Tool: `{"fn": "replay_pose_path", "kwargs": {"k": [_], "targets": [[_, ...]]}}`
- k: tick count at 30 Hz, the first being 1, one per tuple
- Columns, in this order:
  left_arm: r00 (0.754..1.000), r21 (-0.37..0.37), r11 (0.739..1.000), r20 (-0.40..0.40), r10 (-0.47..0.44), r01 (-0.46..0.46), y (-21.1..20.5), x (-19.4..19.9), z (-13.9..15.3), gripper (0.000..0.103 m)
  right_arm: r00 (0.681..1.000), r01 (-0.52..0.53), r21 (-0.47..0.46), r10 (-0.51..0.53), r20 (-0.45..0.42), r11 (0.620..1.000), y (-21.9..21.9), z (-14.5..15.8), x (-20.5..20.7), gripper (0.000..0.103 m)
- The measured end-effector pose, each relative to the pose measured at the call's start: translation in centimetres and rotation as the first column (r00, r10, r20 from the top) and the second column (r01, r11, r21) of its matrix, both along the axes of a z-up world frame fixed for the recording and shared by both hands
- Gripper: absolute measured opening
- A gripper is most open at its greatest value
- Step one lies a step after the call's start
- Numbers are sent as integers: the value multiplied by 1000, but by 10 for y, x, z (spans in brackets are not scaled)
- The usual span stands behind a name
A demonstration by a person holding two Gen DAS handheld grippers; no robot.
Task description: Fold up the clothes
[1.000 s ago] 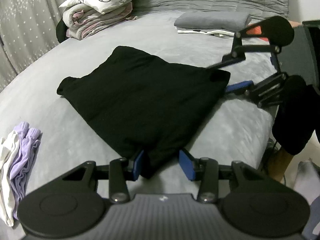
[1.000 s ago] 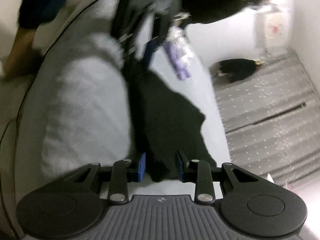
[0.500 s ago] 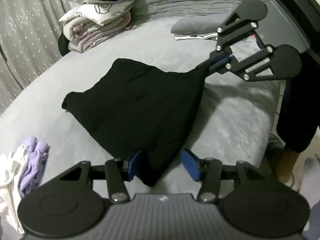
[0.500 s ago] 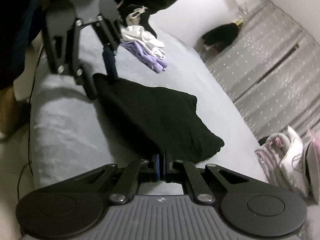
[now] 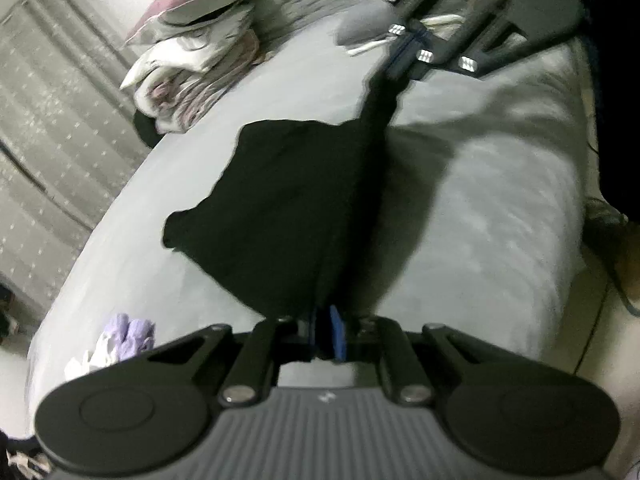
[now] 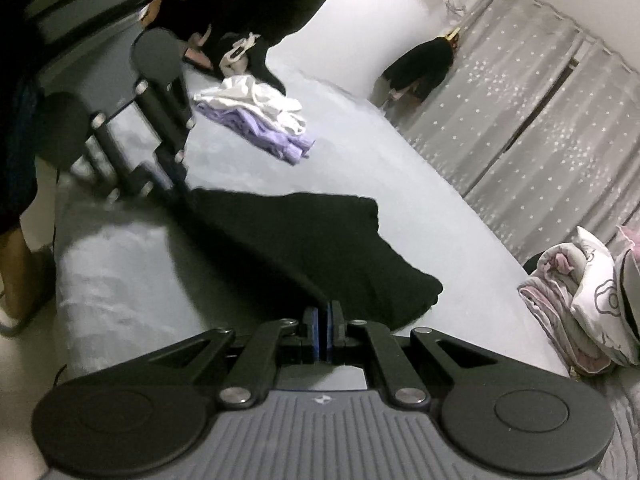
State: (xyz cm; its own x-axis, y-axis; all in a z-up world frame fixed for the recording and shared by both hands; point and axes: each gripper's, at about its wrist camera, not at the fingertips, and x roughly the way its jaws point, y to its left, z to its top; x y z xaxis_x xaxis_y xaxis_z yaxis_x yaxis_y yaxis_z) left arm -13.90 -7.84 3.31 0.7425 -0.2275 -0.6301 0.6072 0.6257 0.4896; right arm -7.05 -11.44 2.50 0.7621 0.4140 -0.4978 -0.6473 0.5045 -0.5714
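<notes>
Okay, no readable writing; our left gripper [image 5: 326, 334] and right gripper [image 6: 322, 330] both clamp the black garment [image 5: 280, 208], purple-white clothes [image 6: 260, 120] lying beyond the fingers.

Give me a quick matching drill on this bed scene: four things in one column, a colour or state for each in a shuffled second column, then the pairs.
Things:
1. black garment
2. crumpled clothes pile
3. folded quilt stack
4. left tool

Colour or state:
A. white and lilac, loose on the bed
B. shut on a garment corner
C. pink, grey and white, by the curtain side
D. stretched between both tools, partly on the bed

Pairs: 1-D, 2-A, 3-C, 4-B
</notes>
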Motion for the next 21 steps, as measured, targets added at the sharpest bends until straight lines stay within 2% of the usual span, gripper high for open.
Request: {"fn": "replay_pose_path", "kwargs": {"k": [8, 15, 21], "targets": [[995, -91, 992, 24, 95, -92, 10, 14, 25, 7, 1000, 31, 25, -31, 3, 999, -5, 6, 5, 3], [986, -160, 976, 52, 158, -148, 10, 38, 51, 7, 997, 53, 53, -55, 47, 997, 0, 20, 27, 3], [973, -230, 947, -5, 230, -225, 19, 79, 70, 7, 994, 96, 79, -100, 49, 992, 4, 35, 61, 3]]}}
